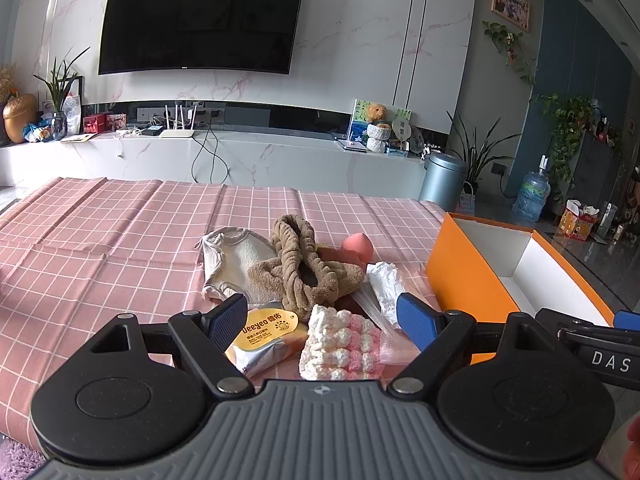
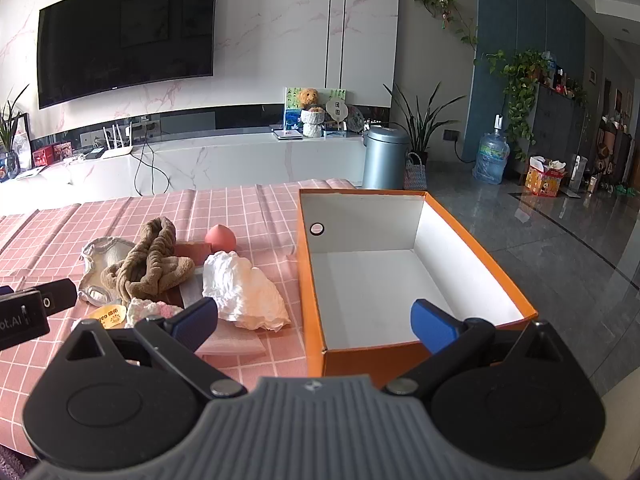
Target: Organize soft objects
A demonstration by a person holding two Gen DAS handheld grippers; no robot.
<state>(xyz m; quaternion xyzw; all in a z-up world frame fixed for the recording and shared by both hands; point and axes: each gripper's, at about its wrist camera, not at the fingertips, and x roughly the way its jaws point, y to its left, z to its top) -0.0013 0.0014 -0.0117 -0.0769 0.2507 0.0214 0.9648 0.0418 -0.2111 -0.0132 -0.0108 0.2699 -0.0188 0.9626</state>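
Your left claw (image 1: 322,318) is released, blue fingers spread, holding nothing. The pile of soft things lies just ahead at 12 o'clock: a knitted white-and-pink cloth (image 1: 340,344) and a wipes packet (image 1: 264,336) between the fingers, a brown headband (image 1: 304,268) beyond. Your right claw (image 2: 316,322) is also released, over the near wall of the orange box (image 2: 312,280); crumpled tissue (image 2: 244,292) sits at 11 o'clock on the tabletop (image 2: 248,208).
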